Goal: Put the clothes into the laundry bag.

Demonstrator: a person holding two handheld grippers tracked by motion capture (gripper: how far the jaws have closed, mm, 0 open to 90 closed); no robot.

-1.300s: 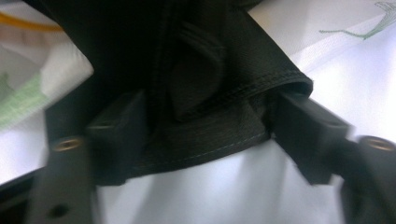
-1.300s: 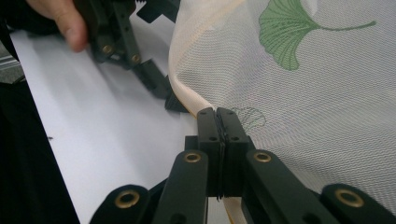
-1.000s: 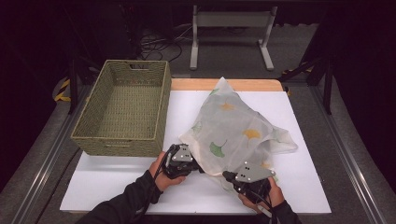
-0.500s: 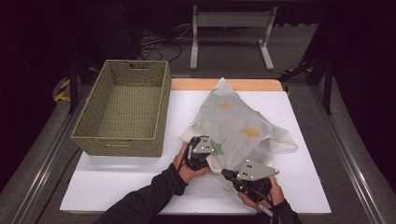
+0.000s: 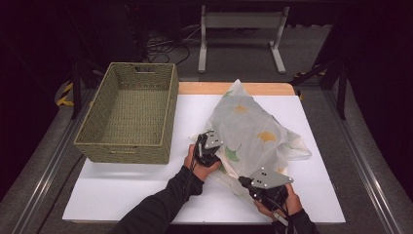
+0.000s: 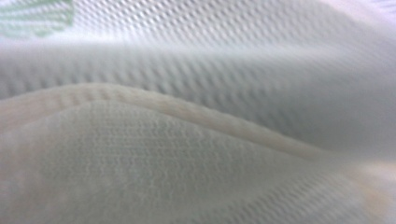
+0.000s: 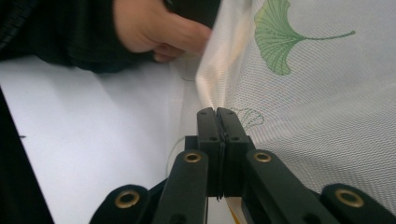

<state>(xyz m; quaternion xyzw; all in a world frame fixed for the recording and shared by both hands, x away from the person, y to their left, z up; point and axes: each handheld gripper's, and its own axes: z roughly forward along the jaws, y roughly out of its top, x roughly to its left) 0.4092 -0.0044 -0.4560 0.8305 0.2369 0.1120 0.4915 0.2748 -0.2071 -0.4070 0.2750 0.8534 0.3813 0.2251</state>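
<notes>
- Right of the basket (image 5: 129,109), the cloth (image 5: 253,129) lies crumpled on the worktop (image 5: 146,195), long axis running away from you.
- Your right gripper (image 7: 217,114) has its jaws pinched on the cloth's near edge.
- Your left gripper (image 5: 208,146) sits at the cloth's basket-side edge; its jaws cannot be told.
- Open room lies near you.

Dark room; grey metal stand (image 5: 242,29)
</notes>
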